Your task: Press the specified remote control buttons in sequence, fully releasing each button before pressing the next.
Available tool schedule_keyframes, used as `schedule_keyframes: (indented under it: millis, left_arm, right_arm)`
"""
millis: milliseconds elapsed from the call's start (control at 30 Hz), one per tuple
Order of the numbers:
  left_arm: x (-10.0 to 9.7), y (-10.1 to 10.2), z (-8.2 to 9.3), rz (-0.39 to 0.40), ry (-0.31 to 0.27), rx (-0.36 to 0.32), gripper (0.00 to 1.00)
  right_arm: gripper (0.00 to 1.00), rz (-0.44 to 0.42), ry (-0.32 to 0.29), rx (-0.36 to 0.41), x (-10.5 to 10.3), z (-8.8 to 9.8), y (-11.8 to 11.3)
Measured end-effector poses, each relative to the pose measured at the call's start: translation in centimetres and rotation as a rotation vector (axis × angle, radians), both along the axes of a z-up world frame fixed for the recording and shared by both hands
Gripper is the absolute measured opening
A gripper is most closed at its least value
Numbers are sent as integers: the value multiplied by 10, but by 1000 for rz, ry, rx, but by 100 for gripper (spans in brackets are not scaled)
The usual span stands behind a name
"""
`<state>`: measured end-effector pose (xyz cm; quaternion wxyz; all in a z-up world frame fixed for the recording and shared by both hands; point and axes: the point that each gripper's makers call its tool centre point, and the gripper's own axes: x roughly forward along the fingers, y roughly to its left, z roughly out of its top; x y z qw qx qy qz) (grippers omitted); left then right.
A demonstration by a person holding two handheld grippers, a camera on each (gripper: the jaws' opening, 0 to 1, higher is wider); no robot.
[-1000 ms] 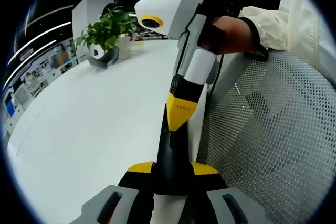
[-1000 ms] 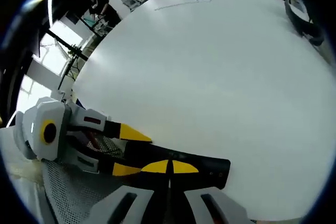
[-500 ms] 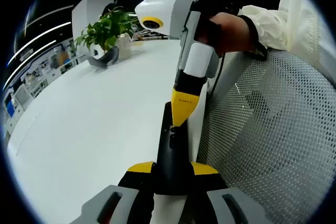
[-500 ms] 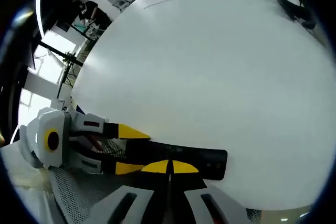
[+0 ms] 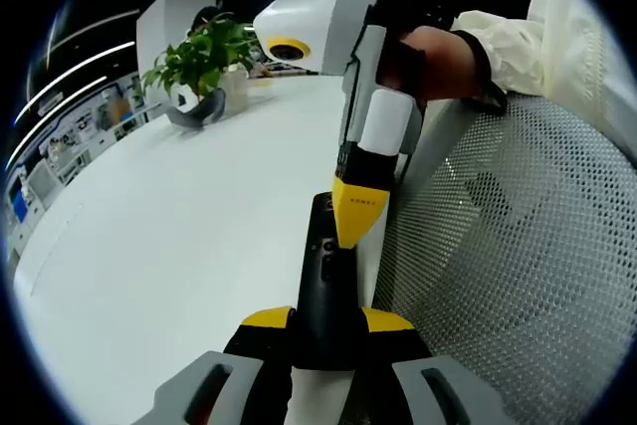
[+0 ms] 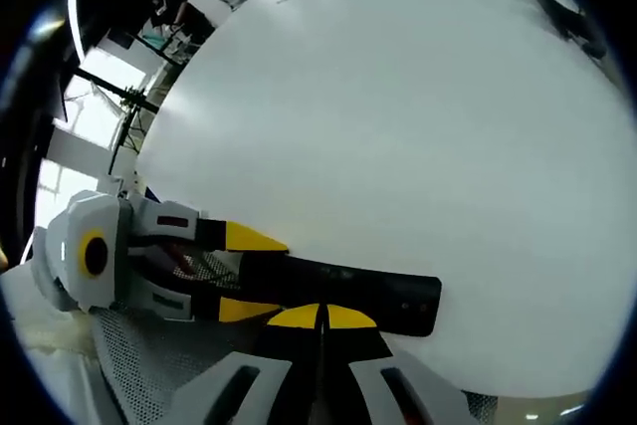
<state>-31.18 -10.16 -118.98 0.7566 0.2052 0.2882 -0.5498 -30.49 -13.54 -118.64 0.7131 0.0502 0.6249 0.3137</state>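
While stretching wide and white beneath everything, surface (image 5: 149,246) carries a potted plant (image 5: 204,62) at its far end. Beside its edge, a white mesh chair (image 5: 518,276). Above the edge, black remote control (image 5: 326,291) clamped at its near end between the yellow tips of the left tongs (image 5: 326,323) (seen gripping from the left in the right gripper view too). Pressed tip-down on the remote's top face, right tongs (image 5: 356,231), tips closed together, held by a hand (image 5: 438,62).
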Motion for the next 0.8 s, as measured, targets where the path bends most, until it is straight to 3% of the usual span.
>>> schedule_keyframes:
  millis: [800]
  left_arm:
    - [-1, 0, 1, -3, 0, -4, 25]
  right_arm:
    - [0, 71, -37, -21, -8, 1, 3]
